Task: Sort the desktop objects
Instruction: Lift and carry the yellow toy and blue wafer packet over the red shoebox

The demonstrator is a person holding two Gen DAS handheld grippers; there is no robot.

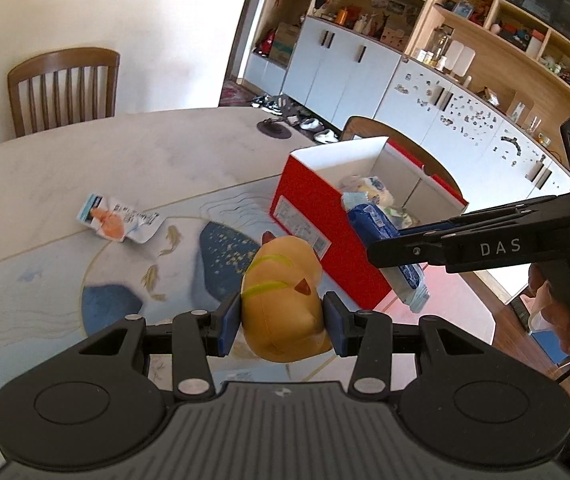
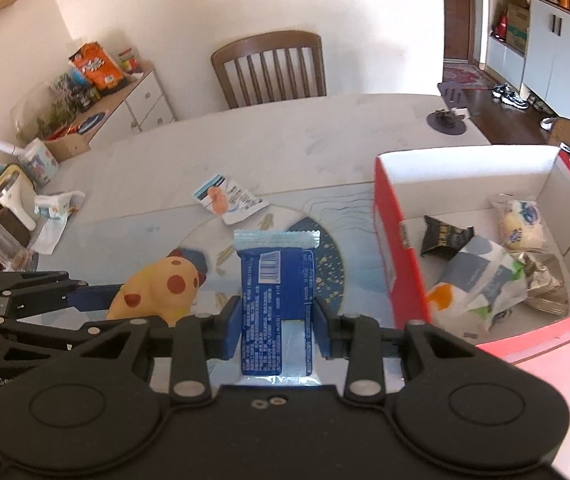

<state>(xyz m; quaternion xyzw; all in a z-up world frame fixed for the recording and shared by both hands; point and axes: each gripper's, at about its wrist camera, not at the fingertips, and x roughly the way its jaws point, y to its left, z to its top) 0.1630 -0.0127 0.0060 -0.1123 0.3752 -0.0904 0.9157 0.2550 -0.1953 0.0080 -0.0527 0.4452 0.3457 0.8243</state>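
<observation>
The left gripper pinches a soft yellow spotted plush toy across its body between the jaws; it looks light and squashy, so a mid-body hold suits it. The right gripper clamps a blue snack packet at its middle, thin, crinkly, probably slippery, beside the red box on the bench.

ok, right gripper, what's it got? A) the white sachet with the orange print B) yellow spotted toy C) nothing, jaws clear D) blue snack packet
D: in the right wrist view the right gripper has its blue pads pressed on both sides of the blue snack packet; the yellow spotted toy sits in the left gripper instead.
</observation>
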